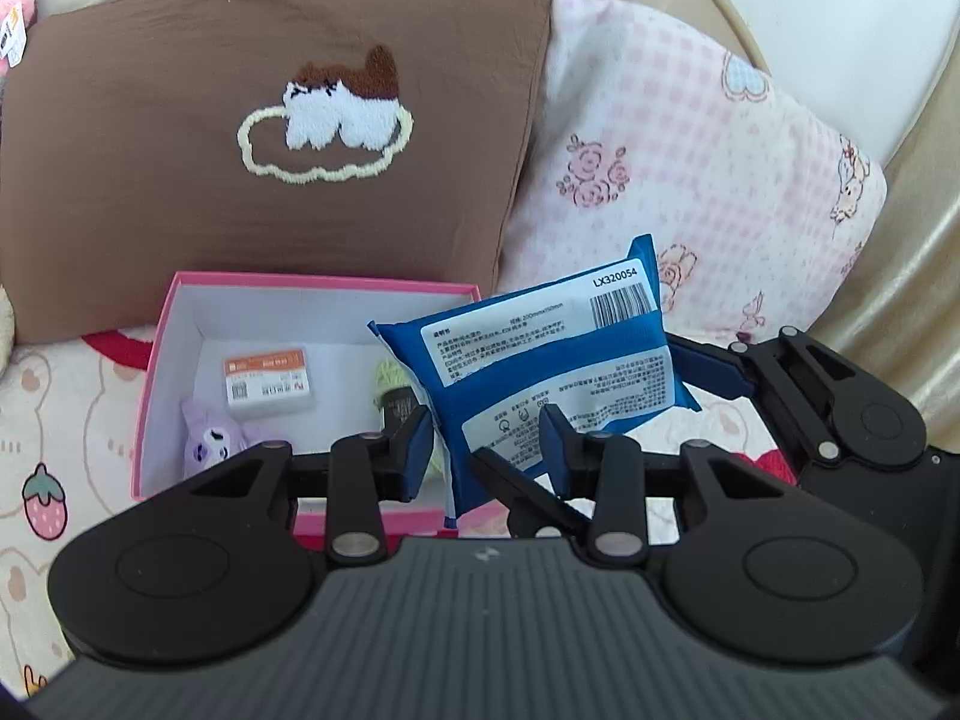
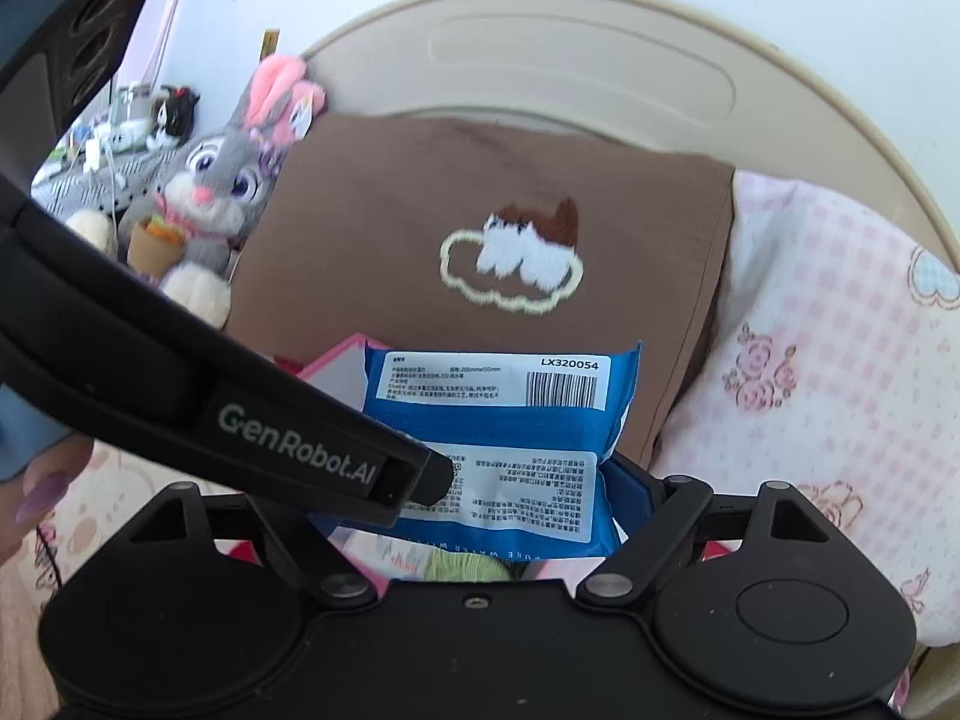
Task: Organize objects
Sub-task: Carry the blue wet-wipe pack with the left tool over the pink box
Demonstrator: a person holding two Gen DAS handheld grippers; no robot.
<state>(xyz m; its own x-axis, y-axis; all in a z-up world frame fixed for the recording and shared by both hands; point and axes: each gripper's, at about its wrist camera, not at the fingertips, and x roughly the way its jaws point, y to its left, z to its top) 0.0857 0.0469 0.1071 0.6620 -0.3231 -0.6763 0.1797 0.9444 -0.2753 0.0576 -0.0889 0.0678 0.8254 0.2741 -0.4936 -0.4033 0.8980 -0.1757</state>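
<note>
i have the blue wet-wipe pack (image 1: 549, 372) lifted off the bed between my 2 grippers, above and just right of the open pink box (image 1: 157, 360) where it looks meant to go. my left gripper (image 1: 486, 438) has its jaws drawn fairly close, pinching the lower left corner of the pack between the blue pads, which is why the pack hangs tilted with its barcode end up. my right gripper (image 2: 480, 510) is spread wide around the pack's other side; its right blue pad lies against the pack's edge, but the left finger is hidden behind the other gripper's black body, so i cannot say whether it truly presses. the pack is soft and puffy, so i judge that 2 holds keep it from sagging or swinging. inside the box i can see a small orange-and-white carton (image 1: 268, 382), a purple plush toy (image 1: 211, 441) in the near corner and something of pale green yarn (image 1: 390, 375) partly hidden behind the pack. the box sits on the cartoon-print bedsheet (image 1: 48, 420) in front of the brown pillow (image 1: 270, 150) and beside the pink checked pillow (image 1: 690, 168); a grey rabbit plush (image 2: 210, 192) leans at the headboard. to my eye the free space is at the middle of the box, so i judge the pack must shift left and come down flat to avoid crushing the smaller things.
</note>
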